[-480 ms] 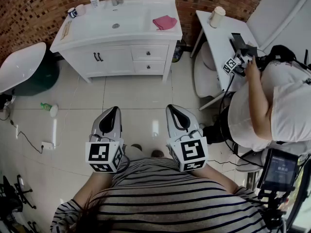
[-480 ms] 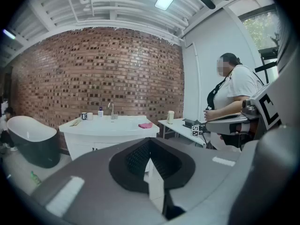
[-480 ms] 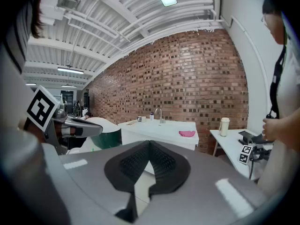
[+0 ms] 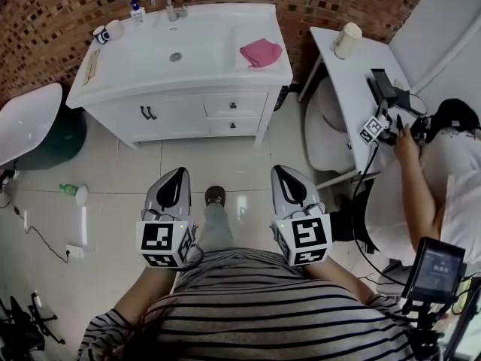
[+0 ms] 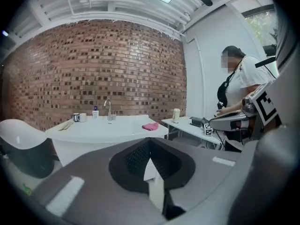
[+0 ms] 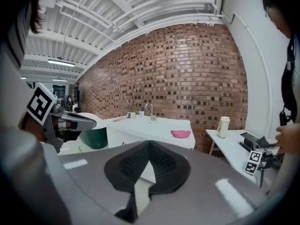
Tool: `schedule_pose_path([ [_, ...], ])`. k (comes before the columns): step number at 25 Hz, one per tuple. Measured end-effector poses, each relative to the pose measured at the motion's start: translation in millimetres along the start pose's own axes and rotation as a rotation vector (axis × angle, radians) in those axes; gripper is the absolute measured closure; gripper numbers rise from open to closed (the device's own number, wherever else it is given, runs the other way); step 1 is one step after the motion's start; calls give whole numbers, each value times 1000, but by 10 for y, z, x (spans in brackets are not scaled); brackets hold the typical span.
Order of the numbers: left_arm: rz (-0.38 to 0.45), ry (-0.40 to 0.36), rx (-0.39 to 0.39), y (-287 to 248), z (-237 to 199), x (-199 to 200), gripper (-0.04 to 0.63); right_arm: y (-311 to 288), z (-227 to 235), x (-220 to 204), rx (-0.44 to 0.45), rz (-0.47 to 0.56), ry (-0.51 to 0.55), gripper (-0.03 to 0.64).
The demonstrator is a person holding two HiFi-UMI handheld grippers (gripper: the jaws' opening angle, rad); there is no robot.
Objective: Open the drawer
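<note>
Black ribbed jaws of the left gripper (image 5: pixel 149 144) were pressed together with nothing between them, and the jaws of the right gripper (image 6: pixel 149 146) were likewise closed and empty. Both grippers were held side by side, just ahead of the person's striped shirt (image 4: pixel 263 307), above the pale tiled floor (image 4: pixel 225 160). Well apart from them, across that floor, stood the white washbasin cabinet (image 4: pixel 180 119). Its two small white drawers with dark knobs (image 4: pixel 234 105) sat closed at the right of its front. A pink cloth (image 4: pixel 261 53) lay on the white bench top (image 4: pixel 135 66) above them.
</note>
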State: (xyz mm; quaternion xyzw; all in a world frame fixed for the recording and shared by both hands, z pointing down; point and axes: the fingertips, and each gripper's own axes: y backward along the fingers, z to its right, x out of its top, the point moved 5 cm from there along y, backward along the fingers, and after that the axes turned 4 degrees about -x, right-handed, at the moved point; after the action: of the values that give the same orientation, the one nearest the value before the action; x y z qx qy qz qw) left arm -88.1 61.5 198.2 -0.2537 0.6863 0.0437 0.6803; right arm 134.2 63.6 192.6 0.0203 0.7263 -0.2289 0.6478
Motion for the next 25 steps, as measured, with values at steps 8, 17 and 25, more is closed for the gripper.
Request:
schedule_pose_path([
  [8, -62, -38, -209, -1465, -788, 69, 578, -1527, 300, 29, -118, -73, -20, 615],
  [17, -33, -5, -253, -2789, -1550, -1391, 580, -3361, 258, -1895, -35, -154, 58, 615],
  [25, -10, -67, -156, -3555, -2249, -3050, 580, -4738, 219, -3720, -66, -125, 68, 613],
])
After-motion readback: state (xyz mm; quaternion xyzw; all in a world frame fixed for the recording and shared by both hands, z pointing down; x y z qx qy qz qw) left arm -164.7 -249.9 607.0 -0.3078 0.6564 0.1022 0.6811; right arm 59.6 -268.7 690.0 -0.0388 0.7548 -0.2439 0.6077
